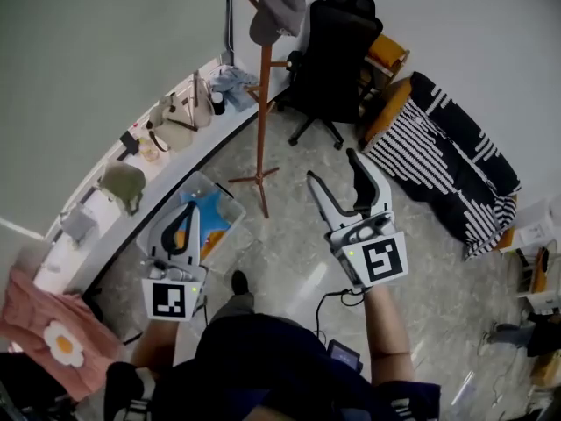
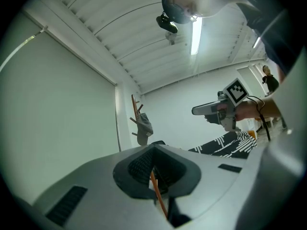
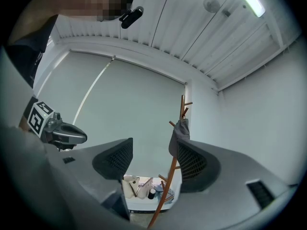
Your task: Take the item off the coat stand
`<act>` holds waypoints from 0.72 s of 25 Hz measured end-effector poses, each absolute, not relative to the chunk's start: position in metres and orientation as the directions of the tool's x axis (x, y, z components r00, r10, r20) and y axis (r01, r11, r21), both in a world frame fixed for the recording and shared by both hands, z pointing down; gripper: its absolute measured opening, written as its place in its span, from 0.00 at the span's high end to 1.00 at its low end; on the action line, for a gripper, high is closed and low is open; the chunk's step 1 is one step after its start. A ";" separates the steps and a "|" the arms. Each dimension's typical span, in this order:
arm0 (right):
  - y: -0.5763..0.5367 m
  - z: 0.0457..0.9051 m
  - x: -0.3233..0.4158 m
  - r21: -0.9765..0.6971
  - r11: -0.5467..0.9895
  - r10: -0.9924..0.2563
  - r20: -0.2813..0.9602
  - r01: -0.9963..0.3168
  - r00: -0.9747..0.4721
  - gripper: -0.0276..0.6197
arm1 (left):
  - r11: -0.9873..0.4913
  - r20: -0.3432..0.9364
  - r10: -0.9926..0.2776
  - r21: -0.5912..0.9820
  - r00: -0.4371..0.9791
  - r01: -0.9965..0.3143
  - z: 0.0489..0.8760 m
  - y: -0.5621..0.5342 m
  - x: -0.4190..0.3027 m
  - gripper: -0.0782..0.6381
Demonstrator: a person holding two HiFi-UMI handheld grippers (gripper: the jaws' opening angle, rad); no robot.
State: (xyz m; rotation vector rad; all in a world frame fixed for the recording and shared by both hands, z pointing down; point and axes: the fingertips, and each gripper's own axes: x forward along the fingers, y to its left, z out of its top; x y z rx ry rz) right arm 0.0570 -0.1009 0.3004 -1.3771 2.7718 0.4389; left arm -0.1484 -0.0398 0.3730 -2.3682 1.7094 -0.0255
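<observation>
A wooden coat stand point(image 1: 261, 103) rises from the tiled floor ahead of me, with a grey cap point(image 1: 278, 7) hung on its top pegs. My right gripper point(image 1: 333, 170) is open and empty, held up to the right of the stand and well short of the cap. In the right gripper view the cap point(image 3: 178, 133) shows beside the right pad, far beyond the open right gripper point(image 3: 152, 159). My left gripper point(image 1: 185, 219) is lower on the left, shut on nothing. From the left gripper point(image 2: 153, 170) the cap point(image 2: 143, 127) hangs far off.
A black office chair point(image 1: 337, 51) stands behind the stand. A black-and-white striped sofa point(image 1: 451, 165) is at the right. A curved white counter point(image 1: 188, 152) along the left wall carries bags and clutter. A clear bin point(image 1: 210, 210) sits on the floor by the left gripper.
</observation>
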 end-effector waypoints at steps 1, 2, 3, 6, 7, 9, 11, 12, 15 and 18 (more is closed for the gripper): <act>-0.113 0.295 0.050 0.245 0.566 -0.783 -0.142 -0.788 -0.606 0.49 | -0.309 -0.105 -0.938 -0.184 0.332 -0.933 0.374 -0.050 -0.156 0.86; -0.125 0.288 0.042 0.247 0.558 -0.785 -0.150 -0.792 -0.601 0.49 | -0.318 -0.099 -0.936 -0.180 0.339 -0.931 0.374 -0.060 -0.163 0.86; -0.137 0.282 0.036 0.249 0.550 -0.789 -0.156 -0.797 -0.594 0.49 | -0.326 -0.095 -0.933 -0.176 0.346 -0.929 0.374 -0.070 -0.169 0.86; -0.173 0.266 0.018 0.252 0.527 -0.809 -0.145 -0.812 -0.570 0.49 | -0.341 -0.103 -0.927 -0.176 0.362 -0.923 0.371 -0.094 -0.189 0.86; -0.184 0.260 0.013 0.260 0.522 -0.808 -0.156 -0.812 -0.569 0.49 | -0.343 -0.107 -0.925 -0.177 0.364 -0.923 0.370 -0.100 -0.195 0.86; -0.206 0.248 0.005 0.277 0.516 -0.796 -0.195 -0.811 -0.573 0.49 | -0.344 -0.109 -0.925 -0.173 0.365 -0.923 0.370 -0.113 -0.205 0.86; -0.227 0.239 -0.001 0.277 0.511 -0.795 -0.207 -0.814 -0.570 0.50 | -0.341 -0.109 -0.926 -0.168 0.361 -0.925 0.371 -0.124 -0.214 0.86; -0.237 0.235 -0.004 0.275 0.509 -0.797 -0.206 -0.815 -0.567 0.50 | -0.339 -0.110 -0.927 -0.168 0.359 -0.926 0.372 -0.128 -0.217 0.86; -0.263 0.226 -0.008 0.275 0.505 -0.802 -0.203 -0.819 -0.562 0.50 | -0.330 -0.113 -0.930 -0.163 0.350 -0.930 0.373 -0.140 -0.224 0.86; -0.291 0.219 -0.011 0.278 0.505 -0.802 -0.199 -0.817 -0.564 0.50 | -0.315 -0.103 -0.937 -0.159 0.333 -0.936 0.375 -0.150 -0.230 0.86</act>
